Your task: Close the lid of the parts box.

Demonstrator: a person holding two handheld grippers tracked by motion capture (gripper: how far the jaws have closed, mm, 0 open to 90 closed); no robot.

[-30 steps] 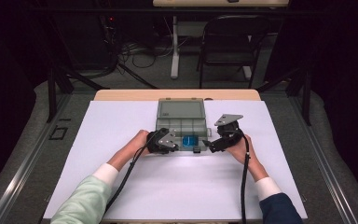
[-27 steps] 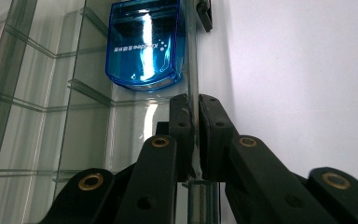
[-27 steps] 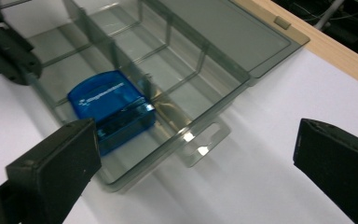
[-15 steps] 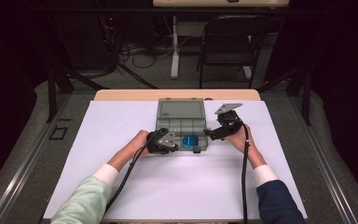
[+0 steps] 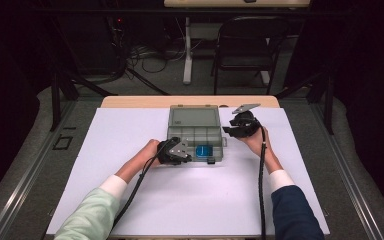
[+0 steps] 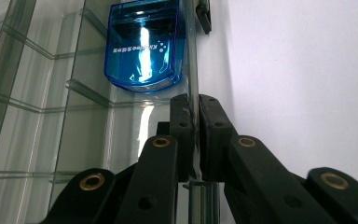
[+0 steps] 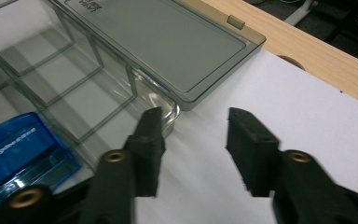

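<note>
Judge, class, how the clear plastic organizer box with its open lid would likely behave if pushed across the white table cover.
The organizer box looks thin-walled and nearly empty, so probably light. Its flat base on the smooth white cover should slide rather than tip. The left gripper, clamped on its front wall, would likely stop that slide. The open lid may flex.

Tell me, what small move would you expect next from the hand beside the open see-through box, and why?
Probably the right tool will swing over to the flat smoky plastic lid to fold it shut. Its jaws have just been closing with nothing between them, beside the clear compartment box, while the left tool pinches the box's front wall, steadying it. A blue plastic case already lies in a compartment.
</note>
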